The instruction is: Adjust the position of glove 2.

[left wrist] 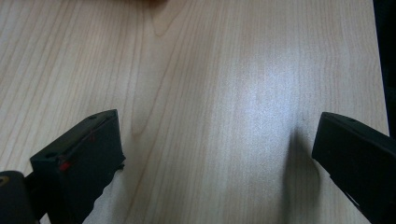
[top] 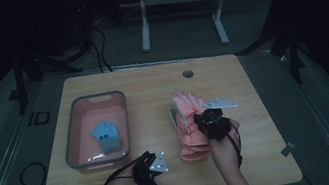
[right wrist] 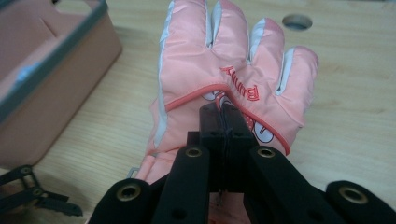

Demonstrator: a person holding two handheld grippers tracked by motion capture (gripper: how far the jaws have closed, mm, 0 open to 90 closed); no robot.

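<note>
Pink glove (right wrist: 224, 84) lay centre-frame on the worktop (top: 151, 84), right of the pink tub (top: 71, 138). Padded, soft, light, likely slick-shelled; best pinched at cuff or back. Right gripper (right wrist: 223, 116) jaws were closed, apparently pinching its fabric; left gripper (left wrist: 215, 154) jaws gaped wide, empty.

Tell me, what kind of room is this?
Probably a workroom or lab, kept dim. A plain wooden table stands on grey floor, cables trail behind it, and the metal legs of another desk show at the back.
</note>
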